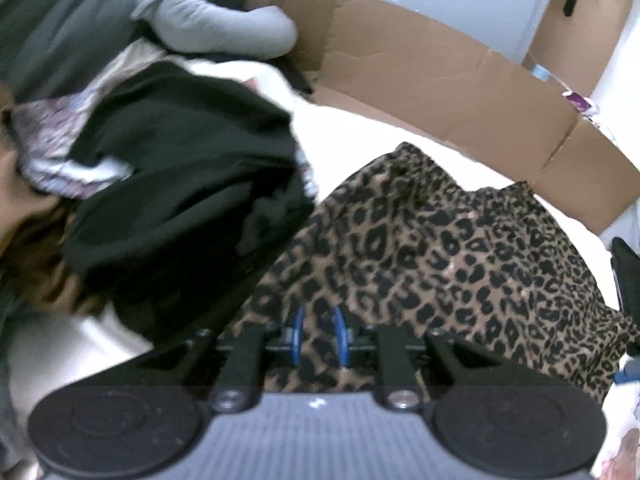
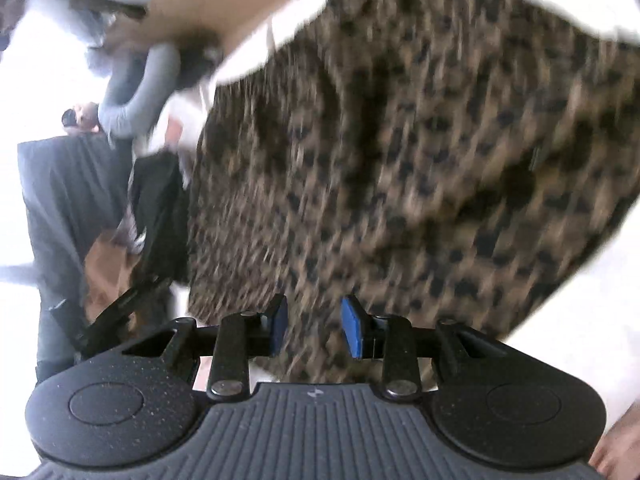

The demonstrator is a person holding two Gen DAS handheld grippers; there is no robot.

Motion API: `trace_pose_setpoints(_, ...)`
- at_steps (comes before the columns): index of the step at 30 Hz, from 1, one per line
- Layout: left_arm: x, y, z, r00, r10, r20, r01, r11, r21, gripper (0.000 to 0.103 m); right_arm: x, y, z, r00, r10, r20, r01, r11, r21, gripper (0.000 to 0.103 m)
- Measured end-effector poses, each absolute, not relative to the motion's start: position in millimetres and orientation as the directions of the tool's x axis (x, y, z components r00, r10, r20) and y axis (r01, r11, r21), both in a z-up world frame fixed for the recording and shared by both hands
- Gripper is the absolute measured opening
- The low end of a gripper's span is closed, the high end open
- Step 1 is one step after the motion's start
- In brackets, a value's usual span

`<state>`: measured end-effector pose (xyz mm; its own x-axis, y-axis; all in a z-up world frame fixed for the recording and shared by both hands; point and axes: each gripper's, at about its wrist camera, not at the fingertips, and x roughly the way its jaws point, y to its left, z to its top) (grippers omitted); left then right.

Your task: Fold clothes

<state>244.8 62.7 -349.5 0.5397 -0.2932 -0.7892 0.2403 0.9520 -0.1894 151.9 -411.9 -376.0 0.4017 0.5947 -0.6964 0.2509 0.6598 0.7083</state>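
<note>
Leopard-print cloth, the garment in hand for folding, lies spread on the white surface, bunched and creased rather than squared; the left gripper hangs just above its near edge, blue pads a narrow gap apart, no cloth pinched between them; the right gripper hovers over the same fabric in a blurred view, pads apart and clamped on nothing. Beside the garment a heap of unfolded clothes waits, a black garment on top and a grey sleeve behind it, with a cardboard box beyond. By the look of it the folding is barely begun: no neat stack shows anywhere; the leopard piece needs flattening and folding, the heap is untouched.
</note>
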Motion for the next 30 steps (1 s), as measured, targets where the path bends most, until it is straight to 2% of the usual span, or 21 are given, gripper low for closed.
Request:
trace_pose_setpoints(4, 263, 42, -350, 0.554, -0.313, -0.772, 0.288, 0.941, -0.176, 0.019, 167, -436, -374, 0.476, 0.511, -0.716, 0.23, 0.713, 0.662, 0.037)
trace_pose_setpoints(5, 270, 37, -350, 0.557, -0.318, -0.767, 0.3, 0.938, -0.171, 0.022, 170, -441, -374, 0.492, 0.491, -0.719, 0.229, 0.724, 0.65, 0.042)
trace_pose_setpoints(6, 276, 32, -350, 0.561, -0.324, -0.762, 0.313, 0.935, -0.167, 0.025, 174, -447, -375, 0.507, 0.47, -0.723, 0.229, 0.735, 0.639, 0.044)
trace_pose_setpoints(8, 290, 23, -349, 0.573, -0.329, -0.75, 0.327, 0.932, -0.158, 0.028, 182, -457, -376, 0.531, 0.433, -0.728, 0.229, 0.754, 0.615, 0.044)
trace_pose_setpoints(15, 338, -9, -346, 0.589, -0.341, -0.733, 0.393, 0.913, -0.109, 0.028, 209, -481, -384, 0.564, 0.31, -0.765, 0.2, 0.848, 0.491, 0.046)
trace_pose_setpoints(18, 360, -21, -351, 0.578, -0.344, -0.74, 0.421, 0.902, -0.091, 0.029, 220, -488, -391, 0.559, 0.252, -0.79, 0.202, 0.883, 0.424, 0.046)
trace_pose_setpoints(21, 380, -34, -362, 0.564, -0.325, -0.759, 0.458, 0.888, -0.04, 0.039, 232, -496, -398, 0.561, 0.173, -0.809, 0.217, 0.913, 0.346, 0.048)
trace_pose_setpoints(25, 403, -50, -382, 0.545, -0.283, -0.789, 0.485, 0.874, 0.02, 0.039, 251, -508, -406, 0.57, 0.102, -0.815, 0.225, 0.935, 0.274, 0.058)
trace_pose_setpoints(30, 421, -61, -399, 0.491, -0.289, -0.822, 0.502, 0.865, -0.004, 0.039, 272, -514, -417, 0.561, 0.101, -0.822, 0.198, 0.948, 0.251, 0.059)
